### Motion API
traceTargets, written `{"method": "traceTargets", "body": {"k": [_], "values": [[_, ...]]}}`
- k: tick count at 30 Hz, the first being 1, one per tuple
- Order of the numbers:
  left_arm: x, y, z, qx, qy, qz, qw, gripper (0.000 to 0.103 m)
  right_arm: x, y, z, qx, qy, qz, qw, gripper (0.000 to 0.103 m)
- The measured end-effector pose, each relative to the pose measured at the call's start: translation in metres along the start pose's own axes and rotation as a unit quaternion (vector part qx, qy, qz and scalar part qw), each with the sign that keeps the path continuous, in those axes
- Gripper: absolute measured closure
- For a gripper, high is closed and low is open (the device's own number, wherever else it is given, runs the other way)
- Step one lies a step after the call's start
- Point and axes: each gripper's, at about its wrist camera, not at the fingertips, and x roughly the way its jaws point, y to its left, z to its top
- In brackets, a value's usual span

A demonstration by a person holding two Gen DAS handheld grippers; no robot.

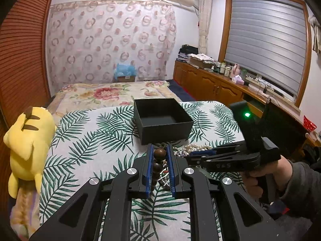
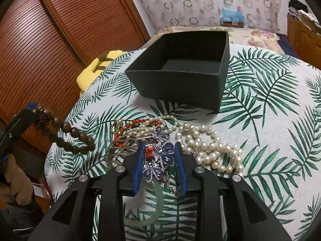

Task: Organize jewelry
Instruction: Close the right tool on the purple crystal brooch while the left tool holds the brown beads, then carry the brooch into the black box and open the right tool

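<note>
Left gripper (image 1: pixel 159 156) clamped on brown bead bracelet (image 2: pixel 66 138); right gripper (image 2: pixel 159 150) apart around blue brooch (image 2: pixel 160 152), near black box (image 2: pixel 180 76).

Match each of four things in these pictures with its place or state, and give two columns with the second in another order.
Things
1. string of brown wooden beads
2. open black cardboard box
3. blue-stone silver brooch
4. white pearl necklace

Places or states
A. lying heaped on the leaf-print cloth, right of the right gripper
B. between the right gripper's open fingers
C. clamped in the left gripper, hanging clear of the cloth
D. standing empty beyond the jewelry pile

Pairs: 1-C, 2-D, 3-B, 4-A
</note>
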Motion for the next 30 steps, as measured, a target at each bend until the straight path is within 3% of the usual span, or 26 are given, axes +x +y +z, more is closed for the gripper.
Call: {"method": "traceTargets", "body": {"k": [7,15,30], "values": [[-0.001,0.001,0.001,0.0,-0.001,0.0,1.0,0.091,-0.004,0.0,-0.003,-0.001,-0.006,0.003,1.0,0.077],[-0.004,-0.002,0.01,0.005,-0.009,0.004,0.9999,0.091,-0.036,0.001,-0.001,-0.03,-0.04,-0.014,0.999,0.08],[0.005,-0.008,0.045,0.022,-0.034,0.003,0.9992,0.091,-0.061,0.001,0.022,-0.064,-0.069,-0.042,0.995,0.08]]}}
